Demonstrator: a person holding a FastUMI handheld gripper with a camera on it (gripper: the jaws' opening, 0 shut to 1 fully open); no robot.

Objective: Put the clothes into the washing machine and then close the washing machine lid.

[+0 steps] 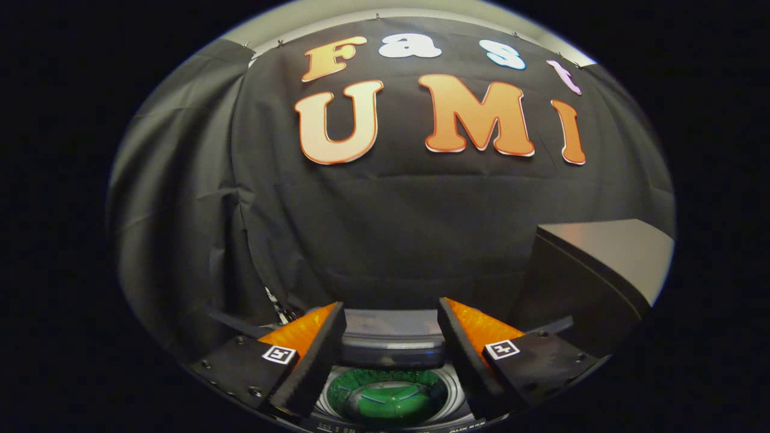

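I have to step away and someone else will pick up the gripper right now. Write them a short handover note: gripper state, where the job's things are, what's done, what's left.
Gripper: open, fingers spread apart and holding nothing, raised above the washing machine.
Washing machine: top-loader just ahead of and below the fingers; its round drum opening shows between them, uncovered.
Clothes: a green garment lies inside the drum.
Other: a dark box-shaped unit stands beyond the right finger, against the black cloth wall.
Done: green garment is in the drum.
Left: close the lid. The lid itself is hard to make out from here, and I cannot tell whether more clothes wait outside.
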